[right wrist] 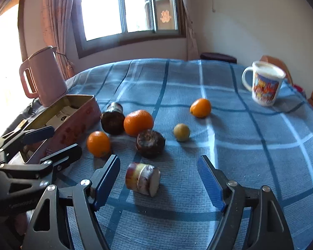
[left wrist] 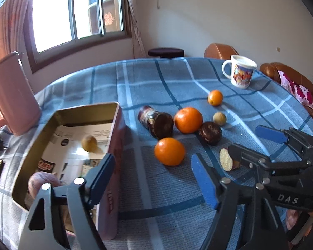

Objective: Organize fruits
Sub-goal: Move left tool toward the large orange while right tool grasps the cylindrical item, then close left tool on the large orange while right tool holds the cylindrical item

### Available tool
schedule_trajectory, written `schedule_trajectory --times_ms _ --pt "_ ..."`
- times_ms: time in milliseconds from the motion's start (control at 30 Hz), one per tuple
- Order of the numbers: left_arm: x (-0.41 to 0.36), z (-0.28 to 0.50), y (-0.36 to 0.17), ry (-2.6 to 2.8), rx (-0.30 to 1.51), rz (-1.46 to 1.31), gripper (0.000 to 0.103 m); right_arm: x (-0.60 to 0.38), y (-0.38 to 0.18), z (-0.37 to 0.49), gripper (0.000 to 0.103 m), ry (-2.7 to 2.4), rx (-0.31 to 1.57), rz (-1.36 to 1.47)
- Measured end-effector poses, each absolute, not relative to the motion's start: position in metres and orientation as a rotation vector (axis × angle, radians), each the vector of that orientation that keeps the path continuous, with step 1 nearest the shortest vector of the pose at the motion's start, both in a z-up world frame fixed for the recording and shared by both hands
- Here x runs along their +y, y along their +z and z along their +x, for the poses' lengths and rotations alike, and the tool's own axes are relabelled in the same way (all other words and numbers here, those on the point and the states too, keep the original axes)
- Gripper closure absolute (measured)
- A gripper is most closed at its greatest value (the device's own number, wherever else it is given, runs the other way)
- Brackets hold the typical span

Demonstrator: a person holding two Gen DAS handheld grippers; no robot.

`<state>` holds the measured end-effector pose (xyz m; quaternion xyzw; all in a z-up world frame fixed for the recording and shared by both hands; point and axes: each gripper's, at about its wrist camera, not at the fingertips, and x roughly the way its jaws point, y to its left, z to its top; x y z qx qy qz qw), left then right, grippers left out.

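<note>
Fruit scattered on blue plaid cloth: three oranges, nearest (right wrist: 98, 143) just beside the open tin (left wrist: 112, 145); a cut sweet potato piece (right wrist: 143, 179) (pale face showing) lies low between the right gripper (right wrist: 158, 181) jaws, untouched. Left gripper (left wrist: 154, 179) jaws wide, empty, straddling the tin's wall.

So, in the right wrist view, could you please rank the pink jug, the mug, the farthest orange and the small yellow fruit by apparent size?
1. Pink jug
2. Mug
3. Farthest orange
4. Small yellow fruit
</note>
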<state>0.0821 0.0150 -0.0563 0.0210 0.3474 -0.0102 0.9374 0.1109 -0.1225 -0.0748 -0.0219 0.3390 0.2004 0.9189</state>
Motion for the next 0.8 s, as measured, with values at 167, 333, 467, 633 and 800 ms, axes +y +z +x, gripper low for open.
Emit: schedule_trajectory --times_ms 167,333,467,633,800 --pt "0.009 0.094 -0.066 -0.036 0.760 0.056 0.035 -0.119 -0.088 0.114 0.040 0.455 0.763 -0.058" --pt "0.002 0.103 -0.070 -0.056 0.794 0.053 0.038 -0.120 -0.093 0.118 0.063 0.489 0.802 -0.033" --pt "-0.002 0.112 -0.072 -0.052 0.807 0.068 0.044 -0.123 -0.090 0.118 0.071 0.472 0.789 -0.033" --pt "-0.006 0.121 -0.077 -0.060 0.837 0.060 0.060 -0.122 -0.087 0.123 0.071 0.472 0.793 -0.039" --pt "-0.009 0.124 -0.080 -0.058 0.839 0.072 0.060 -0.121 -0.089 0.123 0.071 0.478 0.800 -0.047"
